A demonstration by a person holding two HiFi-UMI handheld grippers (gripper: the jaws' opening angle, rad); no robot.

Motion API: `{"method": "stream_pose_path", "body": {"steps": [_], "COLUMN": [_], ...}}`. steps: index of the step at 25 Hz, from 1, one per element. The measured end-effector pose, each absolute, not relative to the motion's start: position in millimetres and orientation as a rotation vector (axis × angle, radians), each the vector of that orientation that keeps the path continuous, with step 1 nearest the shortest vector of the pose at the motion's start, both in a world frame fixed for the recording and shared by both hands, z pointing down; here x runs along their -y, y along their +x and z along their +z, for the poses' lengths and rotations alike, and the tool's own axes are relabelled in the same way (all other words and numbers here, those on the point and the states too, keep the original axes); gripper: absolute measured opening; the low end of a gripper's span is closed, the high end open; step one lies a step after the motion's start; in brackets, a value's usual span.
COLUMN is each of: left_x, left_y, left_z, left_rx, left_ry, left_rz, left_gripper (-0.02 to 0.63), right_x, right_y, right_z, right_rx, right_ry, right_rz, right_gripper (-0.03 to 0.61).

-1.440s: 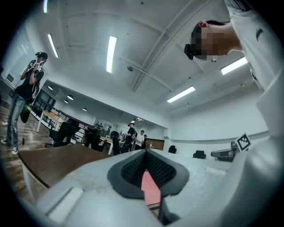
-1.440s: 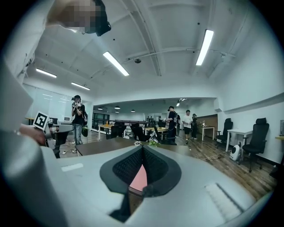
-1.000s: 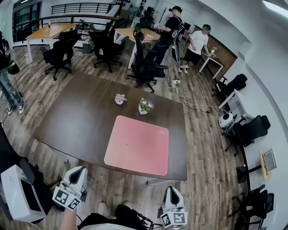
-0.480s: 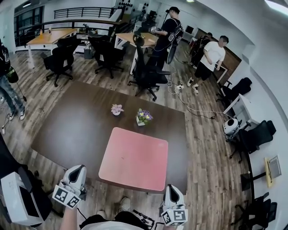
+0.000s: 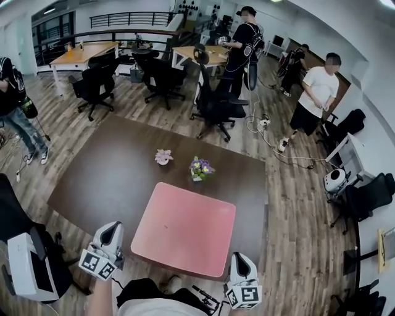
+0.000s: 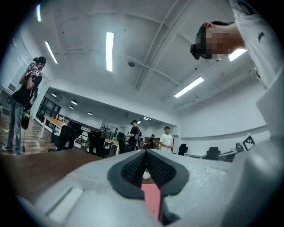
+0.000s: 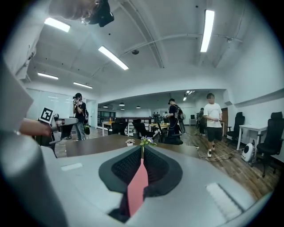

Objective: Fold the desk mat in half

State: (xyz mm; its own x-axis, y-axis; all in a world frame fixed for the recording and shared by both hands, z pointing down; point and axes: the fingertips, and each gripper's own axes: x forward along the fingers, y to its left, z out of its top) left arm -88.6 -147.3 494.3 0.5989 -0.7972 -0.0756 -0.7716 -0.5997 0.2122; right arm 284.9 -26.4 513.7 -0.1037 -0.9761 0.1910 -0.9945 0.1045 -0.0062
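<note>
A large dark brown table (image 5: 105, 179) fills the middle of an open office with a wood-plank floor (image 5: 290, 203). The pink desk mat (image 5: 185, 228) lies flat and unfolded on the near right part of the table, its near edge at the table's near edge. Beyond the mat's far edge stand two small flower pots, apart from it. One holds pink blooms (image 5: 163, 157) to the left, and one holds purple blooms (image 5: 200, 168) to the right.

The left gripper (image 5: 111, 228) hovers just off the table's near edge, left of the mat's near left corner and clear of it. In the left gripper view its fingers (image 6: 162, 170) meet at the tips with nothing between them. The right gripper (image 5: 239, 259) hangs short of the mat's near right corner, not touching it. Its fingers (image 7: 157, 170) have just been opening and stand a narrow slit apart with nothing between them. The mat shows through the slit.

Black office chairs (image 5: 216, 102) stand past the table's far side, with orange-topped desks (image 5: 83, 54) and a railing (image 5: 129, 18) further back. A person in a white shirt (image 5: 315, 92) stands at the far right, another in black (image 5: 244, 43) stands beside the desks, and a third (image 5: 12, 99) stands at the left. Cables (image 5: 296, 157) trail across the floor on the right. A white cabinet (image 5: 28, 271) sits at the near left.
</note>
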Motion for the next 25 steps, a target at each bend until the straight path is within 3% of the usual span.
{"method": "stream_pose_path", "body": {"steps": [18, 25], "left_x": [184, 188], "left_y": [-58, -69], "left_z": [528, 524], "left_rx": [1.242, 1.224], "left_ry": [2.657, 2.669], "left_rz": [-0.170, -0.181], "left_gripper": [0.006, 0.006], "right_x": [62, 58], "right_y": [317, 322], "right_z": [556, 631], "right_rx": [2.110, 1.936], "right_ry": [2.048, 1.975], "right_rz": [0.306, 0.531], "right_gripper": [0.028, 0.129]}}
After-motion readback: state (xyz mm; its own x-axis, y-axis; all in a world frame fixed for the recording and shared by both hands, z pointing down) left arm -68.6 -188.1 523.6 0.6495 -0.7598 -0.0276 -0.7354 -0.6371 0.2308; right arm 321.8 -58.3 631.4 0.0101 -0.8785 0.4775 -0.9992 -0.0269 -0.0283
